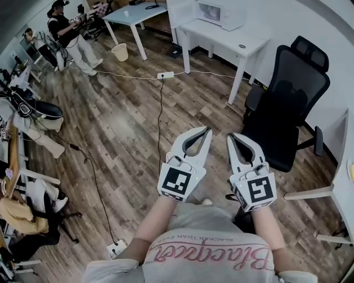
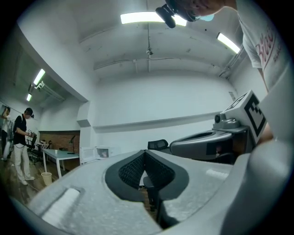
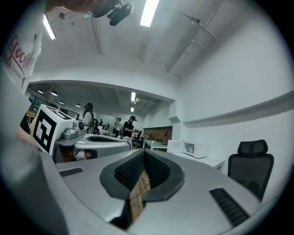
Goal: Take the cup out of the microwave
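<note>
A white microwave [image 1: 220,13] stands on a white table [image 1: 243,41] far ahead by the wall. It is small in the left gripper view [image 2: 98,153] and the right gripper view [image 3: 190,148]. I cannot make out the cup at this distance. My left gripper [image 1: 208,130] and right gripper [image 1: 230,136] are held side by side at waist height over the wooden floor, well short of the table. Both are shut with nothing between their dark ribbed pads [image 2: 133,169] [image 3: 131,170].
A black office chair [image 1: 287,105] stands just right of the grippers, between me and the table. A power strip with a cable [image 1: 165,74] lies on the floor ahead. Cluttered desks line the left side; people [image 1: 69,30] and a bin [image 1: 120,52] are far left.
</note>
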Motion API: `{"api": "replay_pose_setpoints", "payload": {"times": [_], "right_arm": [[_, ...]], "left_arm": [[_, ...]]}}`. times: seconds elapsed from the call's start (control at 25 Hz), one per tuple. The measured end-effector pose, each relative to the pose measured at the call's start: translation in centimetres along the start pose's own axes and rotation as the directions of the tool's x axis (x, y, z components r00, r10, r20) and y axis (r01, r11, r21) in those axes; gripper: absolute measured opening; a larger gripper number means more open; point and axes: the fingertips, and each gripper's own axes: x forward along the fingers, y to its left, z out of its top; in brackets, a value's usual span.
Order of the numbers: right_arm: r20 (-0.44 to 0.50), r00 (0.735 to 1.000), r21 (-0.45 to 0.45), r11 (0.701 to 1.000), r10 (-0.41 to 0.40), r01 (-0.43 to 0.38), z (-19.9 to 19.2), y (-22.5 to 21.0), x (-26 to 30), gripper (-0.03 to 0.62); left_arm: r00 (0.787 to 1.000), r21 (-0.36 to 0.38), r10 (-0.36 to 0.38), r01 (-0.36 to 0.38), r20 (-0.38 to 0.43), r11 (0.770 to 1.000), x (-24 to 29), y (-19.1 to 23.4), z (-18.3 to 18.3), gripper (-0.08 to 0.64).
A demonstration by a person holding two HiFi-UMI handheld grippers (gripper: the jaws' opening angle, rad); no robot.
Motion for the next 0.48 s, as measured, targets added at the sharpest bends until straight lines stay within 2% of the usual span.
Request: {"api": "replay_pose_setpoints", "payload": {"times": [0.2,0.48], "right_arm": [[-0.004,0.999,-0.006,0.999,0.044,-0.044,-0.8,-1.8,0.7,0.009],[-0.002,0.998,0.015,0.998,0.061,-0.061,-1.3,-4.8,1.5,0.009]], "left_arm": [[0.999,0.01,0.031,-0.031,-0.006,0.999,2.4,0.1,-0.6,0.003],[0.999,0.014,0.04,-0.04,-0.003,0.999,5.7,-0.2,-0.3,0.003]]}}
